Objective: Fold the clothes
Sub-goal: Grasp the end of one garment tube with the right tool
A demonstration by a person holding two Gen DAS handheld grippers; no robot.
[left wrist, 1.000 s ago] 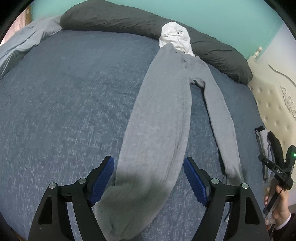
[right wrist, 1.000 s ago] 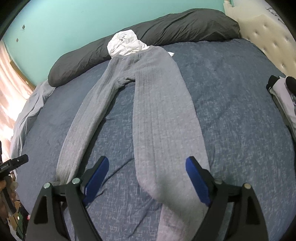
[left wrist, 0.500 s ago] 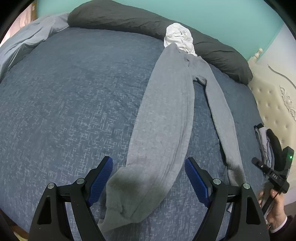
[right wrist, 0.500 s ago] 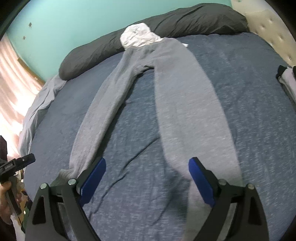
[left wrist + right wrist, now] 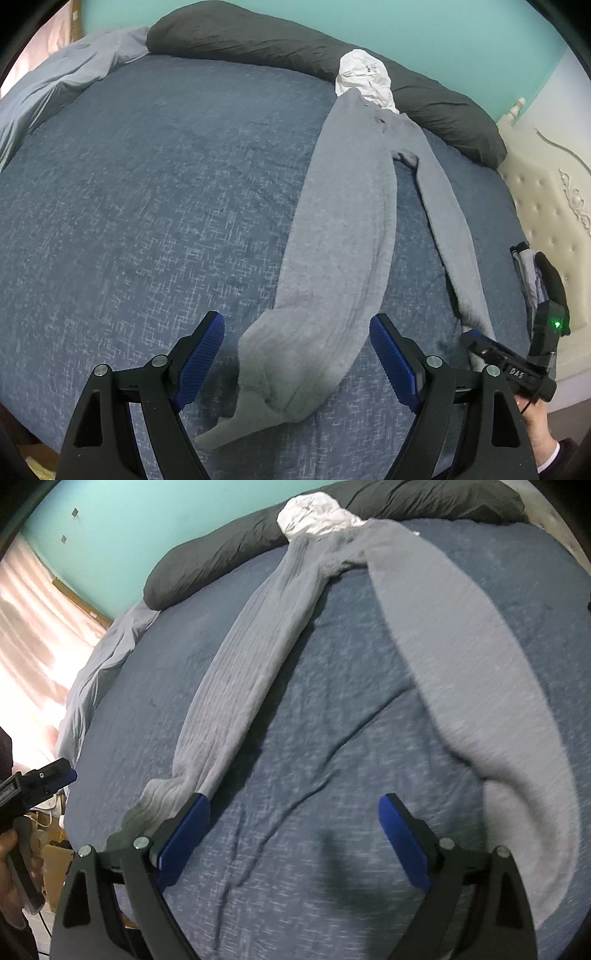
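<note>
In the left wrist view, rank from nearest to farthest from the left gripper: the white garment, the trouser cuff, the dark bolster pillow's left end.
1. Trouser cuff: between the left gripper's open fingers.
2. White garment: far end of the grey trousers, upper right.
3. Dark bolster pillow's left end: top of the bed, farthest.

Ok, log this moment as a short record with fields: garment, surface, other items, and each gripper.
garment: grey trousers spread flat, legs apart, cuffs toward the cameras
surface: blue bedspread
at the waistband: crumpled white cloth against a dark long pillow
left gripper: jaws open, one trouser cuff lying between them, not pinched
right gripper: jaws open over bare bedspread between the two legs, holding nothing
fold: not yet begun
</note>
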